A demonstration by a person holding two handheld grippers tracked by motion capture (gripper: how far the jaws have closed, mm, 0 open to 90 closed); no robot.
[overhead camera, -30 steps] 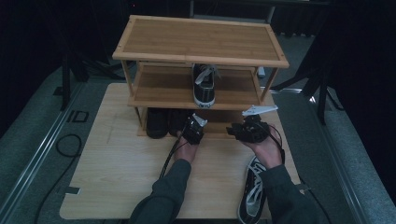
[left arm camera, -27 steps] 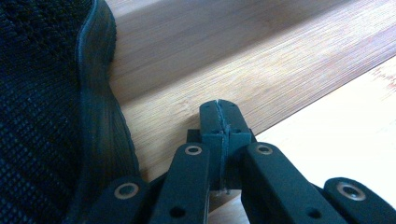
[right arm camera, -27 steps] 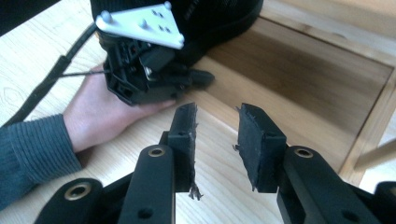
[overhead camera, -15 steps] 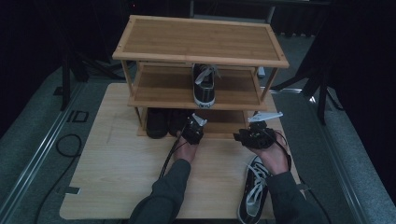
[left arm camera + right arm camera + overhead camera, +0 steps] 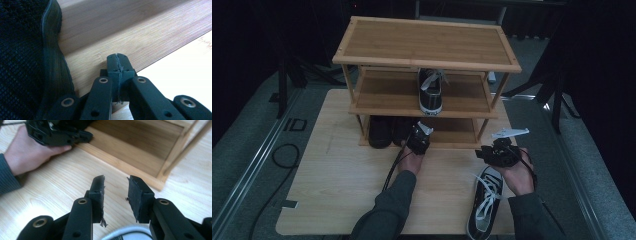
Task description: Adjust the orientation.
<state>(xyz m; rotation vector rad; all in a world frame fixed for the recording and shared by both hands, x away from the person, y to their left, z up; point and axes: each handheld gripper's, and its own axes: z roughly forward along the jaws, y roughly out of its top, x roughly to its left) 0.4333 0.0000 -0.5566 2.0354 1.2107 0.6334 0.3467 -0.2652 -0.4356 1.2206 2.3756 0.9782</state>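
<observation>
High view sets out the biggest things first: a pale wooden table [image 5: 337, 195] carrying a three-tier bamboo shoe rack [image 5: 427, 50] toward its far edge, slatted grain on every shelf. One black-and-white sneaker [image 5: 430, 92] stands on the middle shelf, toe toward the near edge, and a dark knitted shoe [image 5: 379, 132] sits at the left end of the bottom shelf. The shoe that looks next in line, a black canvas sneaker [image 5: 486, 202] with white laces and a white rubber toe cap, lies on the table by the near right corner, its long axis running from near edge to far edge, toe pointing at the rack. The right tool [image 5: 496, 154] hangs just beyond that toe, so the sneaker lies on the near side of it, toward the person; the right hand is plainly the nearer one. Right gripper view shows its jaws released, with bare wood between the frayed black pads [image 5: 98, 192] and a curve of white rubber at the bottom edge. The left tool [image 5: 418, 142] rests at the front lip of the bottom shelf, clenched on nothing, its tips pressed together in the left gripper view beside the ribbed black sole of the knitted shoe. I judge the coming move is a short drop back onto the canvas sneaker.
</observation>
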